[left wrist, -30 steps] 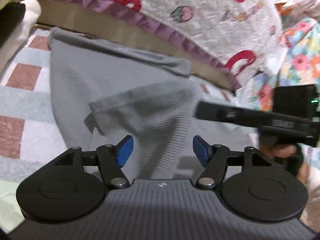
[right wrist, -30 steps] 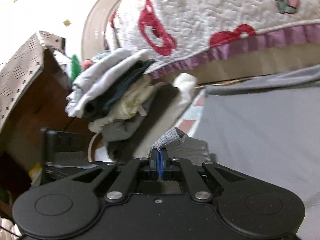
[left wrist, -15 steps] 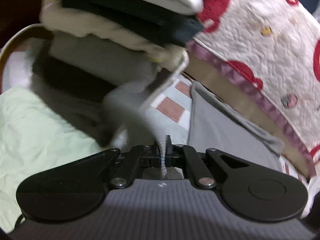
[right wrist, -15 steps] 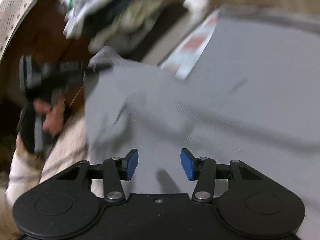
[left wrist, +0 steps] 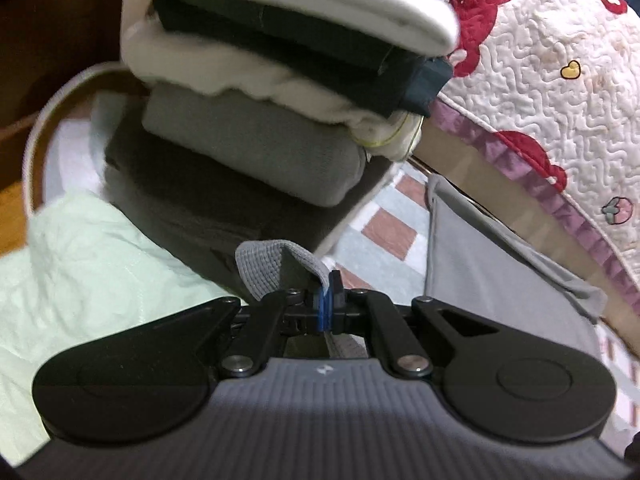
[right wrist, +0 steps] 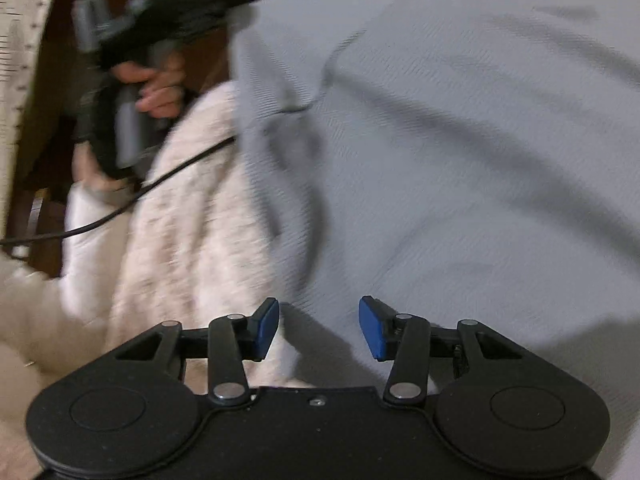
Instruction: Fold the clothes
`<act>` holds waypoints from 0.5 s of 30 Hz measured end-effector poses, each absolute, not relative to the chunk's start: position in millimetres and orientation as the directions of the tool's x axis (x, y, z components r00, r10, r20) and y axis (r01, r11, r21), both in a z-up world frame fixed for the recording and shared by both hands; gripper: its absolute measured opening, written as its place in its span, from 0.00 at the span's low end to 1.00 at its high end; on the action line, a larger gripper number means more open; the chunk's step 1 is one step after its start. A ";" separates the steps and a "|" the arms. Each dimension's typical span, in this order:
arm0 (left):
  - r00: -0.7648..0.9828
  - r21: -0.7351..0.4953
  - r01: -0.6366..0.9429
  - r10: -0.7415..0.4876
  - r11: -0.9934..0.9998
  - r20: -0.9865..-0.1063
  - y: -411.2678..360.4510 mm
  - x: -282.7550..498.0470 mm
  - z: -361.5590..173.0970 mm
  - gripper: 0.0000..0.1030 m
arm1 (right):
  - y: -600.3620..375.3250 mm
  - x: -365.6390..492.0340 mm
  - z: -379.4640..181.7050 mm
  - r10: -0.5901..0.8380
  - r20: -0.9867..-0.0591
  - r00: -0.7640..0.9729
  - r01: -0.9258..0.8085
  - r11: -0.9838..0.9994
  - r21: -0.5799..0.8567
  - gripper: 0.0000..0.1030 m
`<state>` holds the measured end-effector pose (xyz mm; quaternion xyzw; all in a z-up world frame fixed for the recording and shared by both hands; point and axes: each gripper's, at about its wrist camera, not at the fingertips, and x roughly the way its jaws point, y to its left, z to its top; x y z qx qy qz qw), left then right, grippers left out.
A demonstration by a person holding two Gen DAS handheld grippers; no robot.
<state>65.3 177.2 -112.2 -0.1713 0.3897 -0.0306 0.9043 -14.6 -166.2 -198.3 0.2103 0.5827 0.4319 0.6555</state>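
Note:
A grey knit garment (right wrist: 460, 140) lies spread on the bed, with folds across it; it also shows in the left wrist view (left wrist: 492, 280). My left gripper (left wrist: 327, 306) is shut on a ribbed corner of the grey garment (left wrist: 268, 266) and holds it up in front of a pile of clothes. In the right wrist view the left gripper (right wrist: 168, 12) shows blurred at the garment's upper left edge. My right gripper (right wrist: 319, 328) is open and empty just above the garment's near part.
A stack of folded clothes (left wrist: 280, 92) in white, dark and grey sits on a round basket (left wrist: 44, 128). A quilted cover (left wrist: 552, 92) with red shapes rises at the right. A pale green cloth (left wrist: 80, 272) lies at left. A fluffy cream sleeve (right wrist: 180, 232) and a black cable (right wrist: 120, 208) are at left.
My right gripper let go of the garment corner and opened, then drew back over the cloth. My left gripper shut on the corner and carried it left toward the stack.

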 end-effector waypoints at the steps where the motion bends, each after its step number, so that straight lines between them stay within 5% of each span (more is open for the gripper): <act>1: 0.682 -0.347 -0.076 -0.206 0.935 -0.702 178.4 68.3 -116.6 0.01 | -164.7 -15.3 -196.7 0.811 -0.582 -0.061 -0.333 0.533 0.778 0.50; 10: 0.576 -0.504 -0.120 -0.354 0.855 -0.737 193.8 88.1 -147.2 0.01 | -146.8 -6.2 -199.7 0.762 -0.633 -0.132 -0.390 0.548 0.740 0.49; 11: 0.569 -0.509 -0.125 -0.359 0.852 -0.740 194.6 88.3 -148.9 0.01 | -147.4 -3.5 -201.2 0.760 -0.635 -0.136 -0.375 0.554 0.743 0.46; 12: 0.571 -0.500 -0.123 -0.351 0.857 -0.742 193.4 87.3 -148.3 0.01 | -149.3 -0.6 -200.9 0.752 -0.645 -0.135 -0.363 0.569 0.738 0.19; 13: 0.575 -0.480 -0.118 -0.334 0.869 -0.746 191.1 85.9 -145.4 0.01 | -151.7 2.4 -200.1 0.741 -0.658 -0.132 -0.352 0.586 0.730 0.11; 15: 0.588 -0.422 -0.095 -0.292 0.901 -0.754 186.1 82.1 -135.5 0.01 | -159.7 6.5 -188.5 0.790 -0.594 -0.150 -0.309 0.533 0.787 0.10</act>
